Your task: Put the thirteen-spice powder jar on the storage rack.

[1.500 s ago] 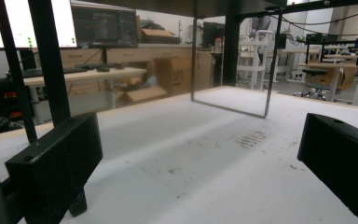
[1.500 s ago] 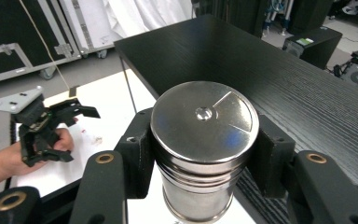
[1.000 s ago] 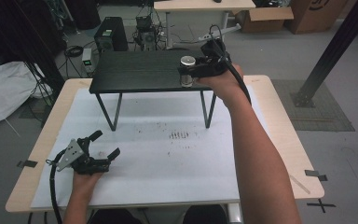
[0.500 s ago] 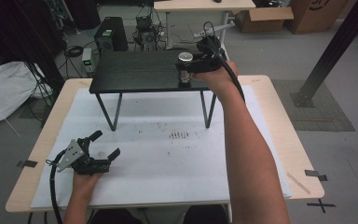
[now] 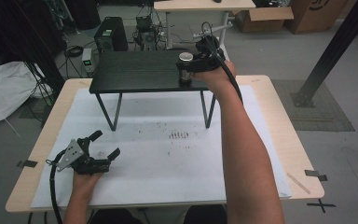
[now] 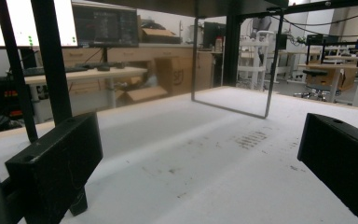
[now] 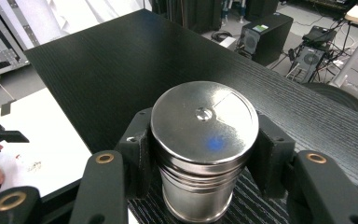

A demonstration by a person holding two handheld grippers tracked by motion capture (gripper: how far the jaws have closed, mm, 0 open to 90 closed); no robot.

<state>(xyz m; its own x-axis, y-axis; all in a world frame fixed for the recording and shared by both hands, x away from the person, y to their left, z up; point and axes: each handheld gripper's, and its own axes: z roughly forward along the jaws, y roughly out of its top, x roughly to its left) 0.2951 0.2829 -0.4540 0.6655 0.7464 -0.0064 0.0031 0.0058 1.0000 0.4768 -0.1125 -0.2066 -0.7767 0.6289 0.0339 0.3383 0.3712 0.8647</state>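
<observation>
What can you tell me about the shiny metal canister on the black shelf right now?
The shiny silver metal canister is a squat upright cylinder with a flat round lid, a small stud at the lid's centre and ridged bands below the rim. It looks like polished steel and reflects light. It stands near the front right corner of the black wood-grain raised shelf. The right gripper is shut on it, with one black jaw against each side just under the lid. The lid is on; contents are hidden.
</observation>
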